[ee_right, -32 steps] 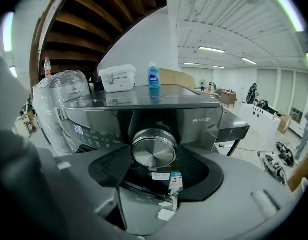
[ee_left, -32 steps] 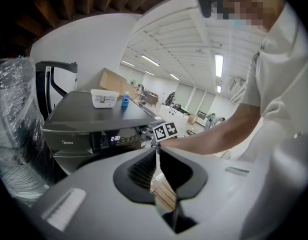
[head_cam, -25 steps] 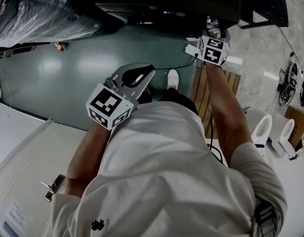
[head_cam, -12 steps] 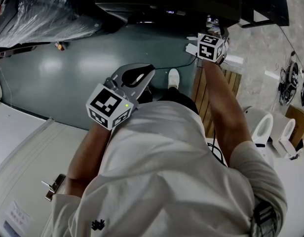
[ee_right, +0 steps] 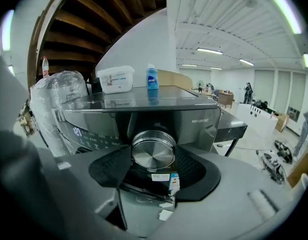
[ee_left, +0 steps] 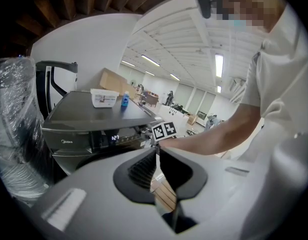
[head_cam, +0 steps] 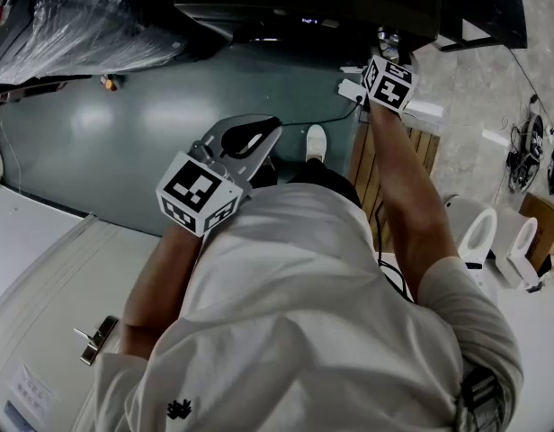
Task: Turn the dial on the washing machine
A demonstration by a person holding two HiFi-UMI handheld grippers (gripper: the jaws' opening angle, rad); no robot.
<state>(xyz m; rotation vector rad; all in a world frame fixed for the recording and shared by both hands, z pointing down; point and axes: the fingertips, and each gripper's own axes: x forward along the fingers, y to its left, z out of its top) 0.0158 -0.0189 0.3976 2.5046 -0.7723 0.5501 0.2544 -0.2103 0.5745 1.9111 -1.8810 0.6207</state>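
The dark washing machine (ee_right: 194, 115) fills the right gripper view, and its round metal dial (ee_right: 153, 150) sits on the front panel. My right gripper (ee_right: 154, 157) is shut on the dial, one pad against each side. In the head view the right gripper (head_cam: 385, 50) reaches out at arm's length to the machine's (head_cam: 304, 7) front edge. My left gripper (head_cam: 270, 130) hangs over the green floor, shut and holding nothing. The left gripper (ee_left: 157, 154) view shows the machine (ee_left: 84, 129) from the side, with its lit display.
A white box (ee_right: 115, 79) and a blue bottle (ee_right: 152, 77) stand on the machine's top. A plastic-wrapped bundle (head_cam: 70, 16) lies at its left. A wooden slat pallet (head_cam: 374, 174) and white fixtures (head_cam: 479, 232) lie to the right, a white panel (head_cam: 43, 268) at lower left.
The right gripper's marker cube has twisted back and forth at the dial, ending rotated from a second ago. The left gripper has stayed where it was.
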